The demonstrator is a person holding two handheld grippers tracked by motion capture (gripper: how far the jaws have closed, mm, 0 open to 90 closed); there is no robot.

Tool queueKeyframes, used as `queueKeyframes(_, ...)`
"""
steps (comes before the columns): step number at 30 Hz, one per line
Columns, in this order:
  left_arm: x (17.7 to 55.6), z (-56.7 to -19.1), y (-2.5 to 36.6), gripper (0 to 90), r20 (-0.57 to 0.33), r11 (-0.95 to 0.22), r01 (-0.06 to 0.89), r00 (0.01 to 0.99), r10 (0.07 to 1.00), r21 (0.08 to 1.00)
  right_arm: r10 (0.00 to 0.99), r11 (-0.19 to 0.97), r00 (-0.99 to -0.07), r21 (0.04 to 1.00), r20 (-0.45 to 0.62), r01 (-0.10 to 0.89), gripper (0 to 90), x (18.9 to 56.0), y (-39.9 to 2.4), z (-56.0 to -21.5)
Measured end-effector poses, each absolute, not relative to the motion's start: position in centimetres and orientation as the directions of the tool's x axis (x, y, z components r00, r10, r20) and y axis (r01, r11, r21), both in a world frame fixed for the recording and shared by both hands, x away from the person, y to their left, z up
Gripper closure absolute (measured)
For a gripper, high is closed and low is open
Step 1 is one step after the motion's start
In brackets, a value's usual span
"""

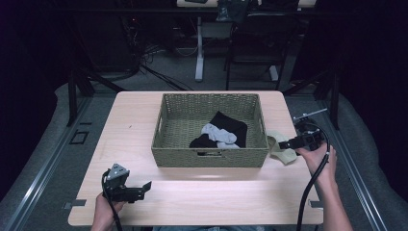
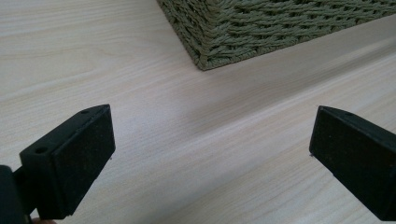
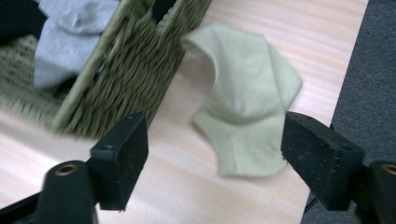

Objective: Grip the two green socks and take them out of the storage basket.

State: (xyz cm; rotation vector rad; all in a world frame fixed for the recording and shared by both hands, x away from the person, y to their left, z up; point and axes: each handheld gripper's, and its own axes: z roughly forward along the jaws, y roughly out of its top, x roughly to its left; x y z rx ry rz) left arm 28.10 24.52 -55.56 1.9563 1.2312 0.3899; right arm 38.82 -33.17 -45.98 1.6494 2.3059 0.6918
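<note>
Both grippers' jaws stand wide, gripping nothing; pale sock (image 3: pixel 247 100) lies on the counter (image 1: pixel 134 120) beside the basket (image 1: pixel 210 156), yet to join the socks inside

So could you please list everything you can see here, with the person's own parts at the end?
Table: one, light wood, under everything.
Wicker basket: one, olive green, table centre.
Black garment: one, inside the basket.
Grey sock: one, light grey, on the black garment.
Pale green cloth: one, on the table beside the basket's right side.
Chair: one, dark, beyond the table.
Left tool: one, black, open over bare table, near edge.
Right tool: one, black, open, above the pale green cloth.
Hands: two, holding the tools.
</note>
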Motion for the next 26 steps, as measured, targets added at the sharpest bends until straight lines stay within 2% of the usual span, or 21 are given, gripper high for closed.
queueKeyframes(2, 28.1, -55.5, 24.5, 0.3, -0.141, -0.231, 0.627, 0.486, 0.863, 0.744, 0.933, 0.269, -0.351, 0.496, 0.078, 0.826, 18.0, 38.0, -33.1, -46.1)
queueKeyframes(16, 28.2, -55.6, 24.5, 0.3, -0.139, -0.236, 0.627, 0.489, 0.861, 0.742, 0.922, 0.3, -0.382, 0.496, 0.068, 0.814, 14.7, 33.1, -32.5, -49.4)
queueKeyframes(26, 28.1, -55.5, 24.5, 0.3, -0.139, -0.244, 0.626, 0.498, 0.856, 0.741, 0.921, 0.295, -0.38, 0.481, 0.089, 0.826, 14.8, 32.4, -33.3, -51.9)
